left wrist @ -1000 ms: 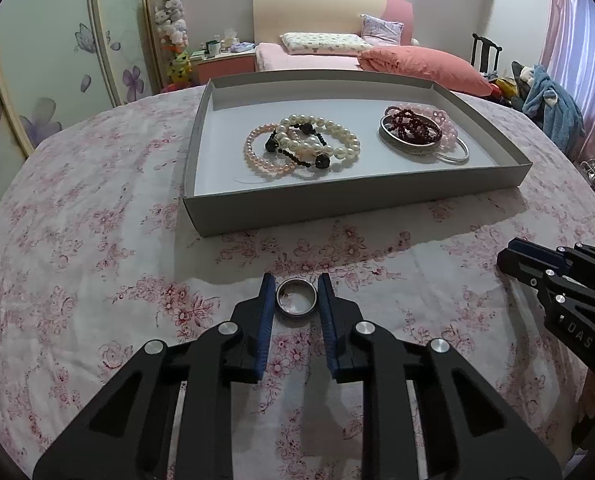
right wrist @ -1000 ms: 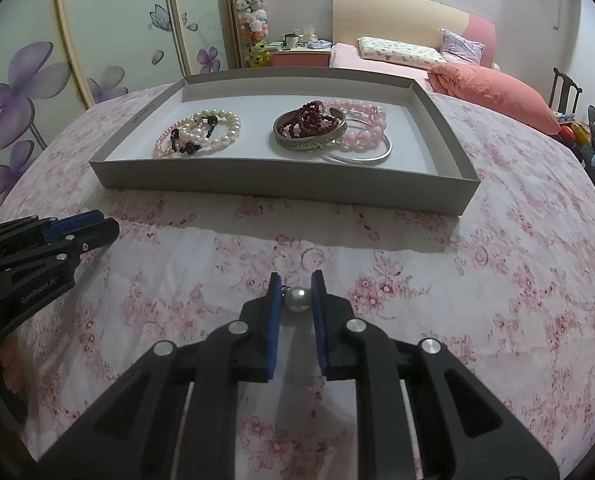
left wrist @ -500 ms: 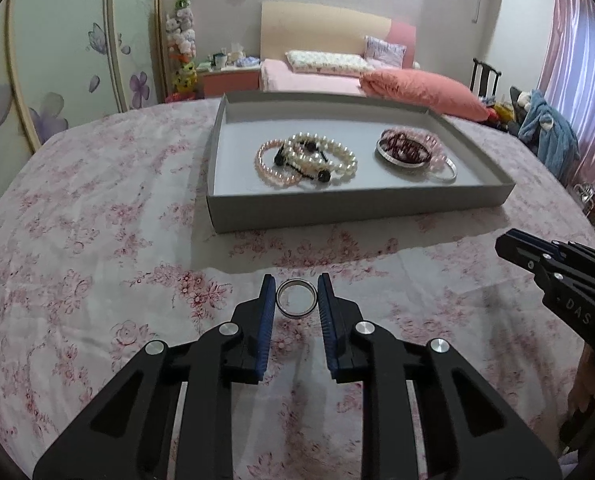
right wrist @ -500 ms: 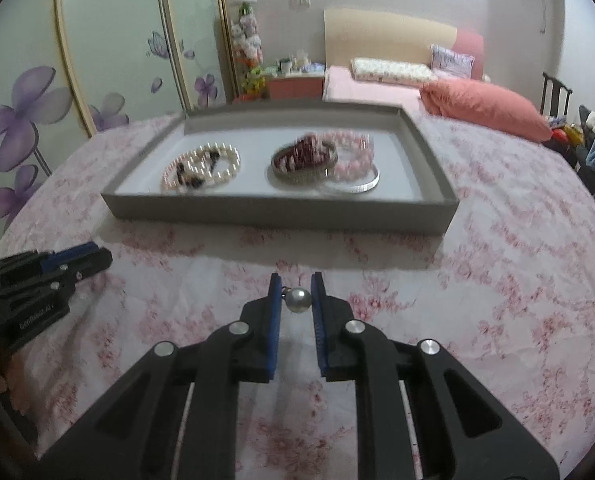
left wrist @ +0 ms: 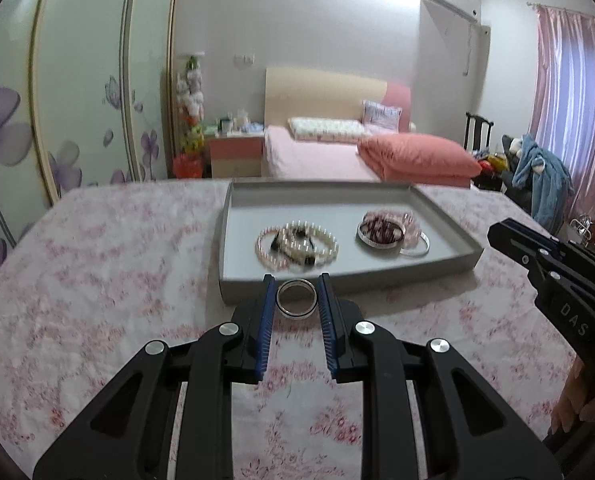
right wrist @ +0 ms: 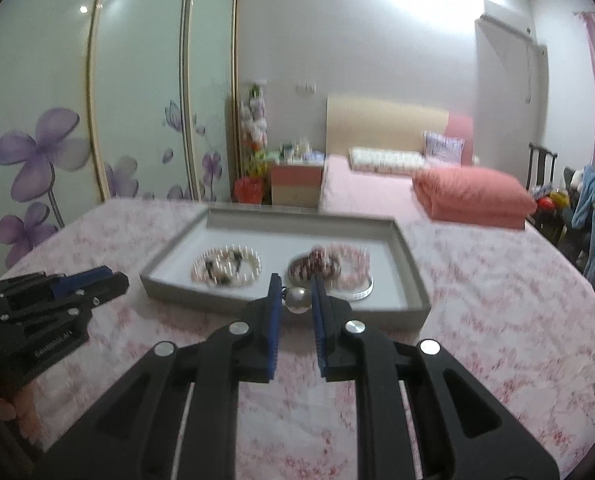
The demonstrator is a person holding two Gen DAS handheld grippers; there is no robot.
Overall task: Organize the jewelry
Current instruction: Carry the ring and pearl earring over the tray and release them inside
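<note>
Left tool [left wrist: 296,294] clamped on a silver ring [left wrist: 296,298], ring pinched edge to edge between the blue pads [left wrist: 266,328]. Lifted now: a second ago down low near the flowered cloth [left wrist: 97,280], at present raised and level, ring showing against the near wall of the grey tray [left wrist: 449,266]. Much more of the bedroom in sight than before, wardrobe doors and ceiling included.

Right tool [right wrist: 293,298] closed on a small silver bead [right wrist: 297,300], bead wedged between its blue pads [right wrist: 274,320]. Same story here: up from the worktop since a second ago, bead now sitting in view over the tray's [right wrist: 411,276] near wall, tray looking smaller and farther off than earlier. Picture blurred, so finer detail of the bead not readable.

Inside the tray, unchanged from the earlier frames: pearl bracelets [left wrist: 297,244] in a loose pile toward the tray's left half, with dark beads across them; a silver bangle [left wrist: 379,234] holding dark red beads toward the tray's right half, pink beads and a thin hoop just beside it.

Right tool [left wrist: 553,268] seen to the right of the tray in the left view; left tool [right wrist: 57,292] to the left of the tray in the right view, both well apart from the tray.
</note>
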